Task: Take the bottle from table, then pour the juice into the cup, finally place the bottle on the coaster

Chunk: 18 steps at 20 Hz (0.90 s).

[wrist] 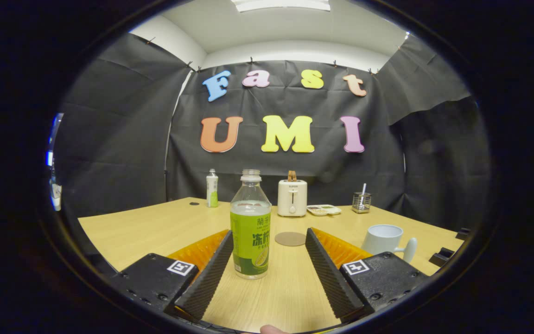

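Note:
An uncapped clear bottle (250, 227) with a green label stands upright on the wooden table (146, 232), between my fingers and close against the left one. My gripper (269, 241) is open, with a wide gap from the bottle to the right finger. A round brown coaster (290, 239) lies flat just beyond the fingertips. A white cup (385, 239) with its handle toward me stands to the right, past the right finger.
At the back of the table stand a second small bottle (212, 188), a white toaster (292, 197), a small tray (324, 210) and a wire holder (361, 202). Dark clamps (448, 254) sit on the table's right edge.

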### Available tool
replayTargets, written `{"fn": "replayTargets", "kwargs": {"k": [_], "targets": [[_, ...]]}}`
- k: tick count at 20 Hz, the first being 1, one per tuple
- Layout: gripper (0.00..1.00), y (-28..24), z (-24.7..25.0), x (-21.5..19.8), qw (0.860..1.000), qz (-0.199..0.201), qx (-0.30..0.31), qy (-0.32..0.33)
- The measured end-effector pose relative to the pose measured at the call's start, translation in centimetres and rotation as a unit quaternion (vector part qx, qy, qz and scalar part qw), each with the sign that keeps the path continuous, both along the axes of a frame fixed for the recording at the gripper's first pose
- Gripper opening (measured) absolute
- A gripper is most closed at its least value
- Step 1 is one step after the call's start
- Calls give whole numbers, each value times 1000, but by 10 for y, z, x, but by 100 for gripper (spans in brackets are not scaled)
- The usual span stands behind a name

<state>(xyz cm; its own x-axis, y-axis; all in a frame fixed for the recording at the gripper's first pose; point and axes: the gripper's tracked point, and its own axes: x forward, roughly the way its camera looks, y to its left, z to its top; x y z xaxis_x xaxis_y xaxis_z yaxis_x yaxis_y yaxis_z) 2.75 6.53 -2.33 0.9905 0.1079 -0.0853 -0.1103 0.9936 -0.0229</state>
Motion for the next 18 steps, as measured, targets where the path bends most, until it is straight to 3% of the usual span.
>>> {"fn": "replayTargets", "kwargs": {"k": [18], "targets": [[100,43,-36,63,989,14,-20,149]]}}
